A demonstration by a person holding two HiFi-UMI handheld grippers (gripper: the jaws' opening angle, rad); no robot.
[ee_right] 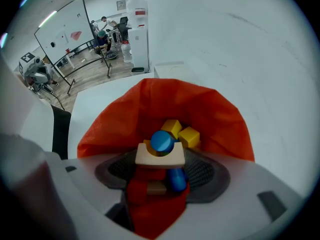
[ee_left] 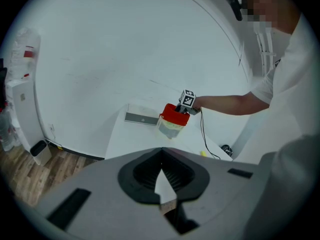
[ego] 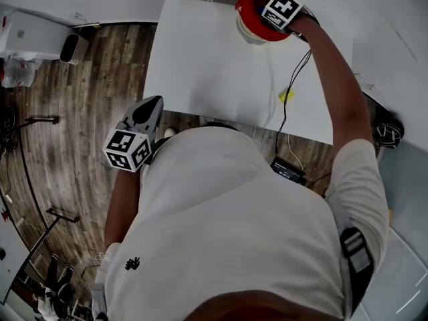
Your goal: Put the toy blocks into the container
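Drop step: right hand-held gripper [ee_right: 159,183] pinches a pale arch block [ee_right: 160,156] over the red container [ego: 249,20], upper right on the worktop [ego: 214,72]; next move looks like a release, while the left hand-held gripper [ego: 150,107] sits narrow and empty.

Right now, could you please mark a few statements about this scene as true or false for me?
1. The right hand-held gripper is over the red container. True.
2. The jaws of the left hand-held gripper are wide apart. False: they are together, empty.
3. A small yellow piece lies on the table. True.
4. The container is empty. False: it holds yellow blocks and a blue one.
5. An arch-shaped block sits between the right hand-held gripper's jaws. True.
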